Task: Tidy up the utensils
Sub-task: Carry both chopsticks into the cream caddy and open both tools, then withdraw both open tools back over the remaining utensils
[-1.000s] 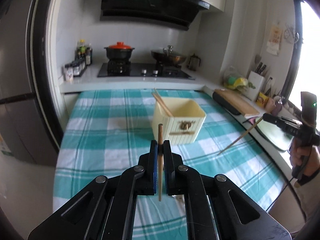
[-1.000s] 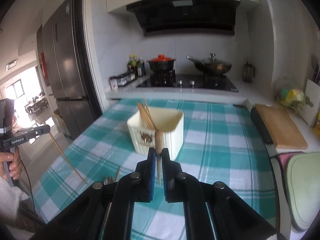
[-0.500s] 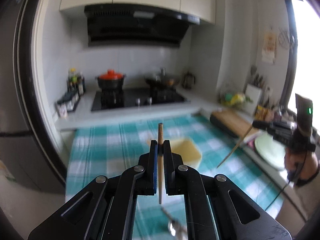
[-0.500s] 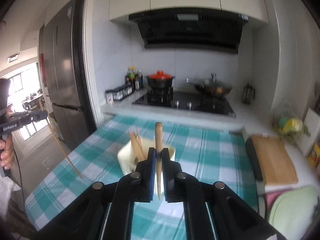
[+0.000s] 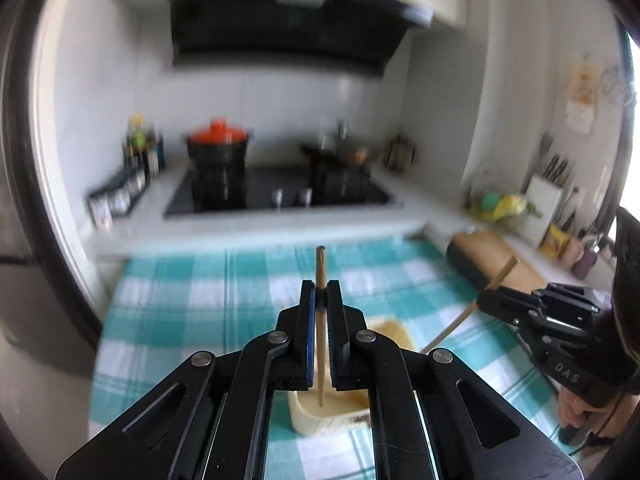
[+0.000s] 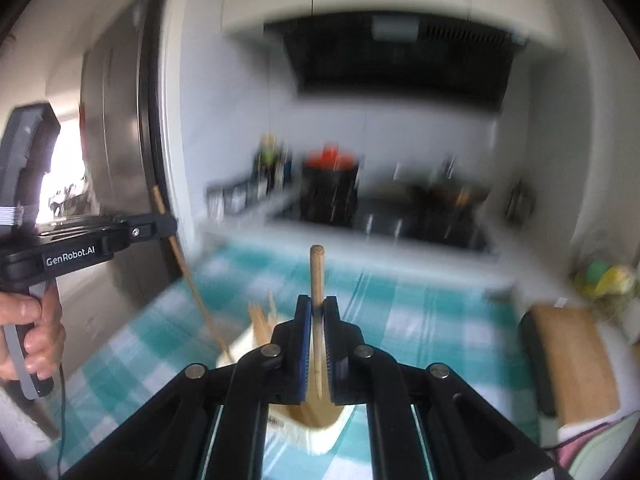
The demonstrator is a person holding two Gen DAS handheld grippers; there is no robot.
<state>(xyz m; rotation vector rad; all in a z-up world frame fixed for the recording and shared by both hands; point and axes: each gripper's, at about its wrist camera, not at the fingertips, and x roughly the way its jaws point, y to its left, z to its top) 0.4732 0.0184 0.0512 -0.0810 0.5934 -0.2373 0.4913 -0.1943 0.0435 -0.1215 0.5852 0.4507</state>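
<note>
Wooden chopstick (image 5: pixel 320 320) pinched upright in left gripper (image 5: pixel 320 300), tip over cream utensil holder (image 5: pixel 320 412) on teal checked tablecloth (image 5: pixel 180 300). Second chopstick (image 6: pixel 317 312) clamped likewise in right gripper (image 6: pixel 317 312), above same holder, more chopsticks (image 6: pixel 262 320) inside.
</note>
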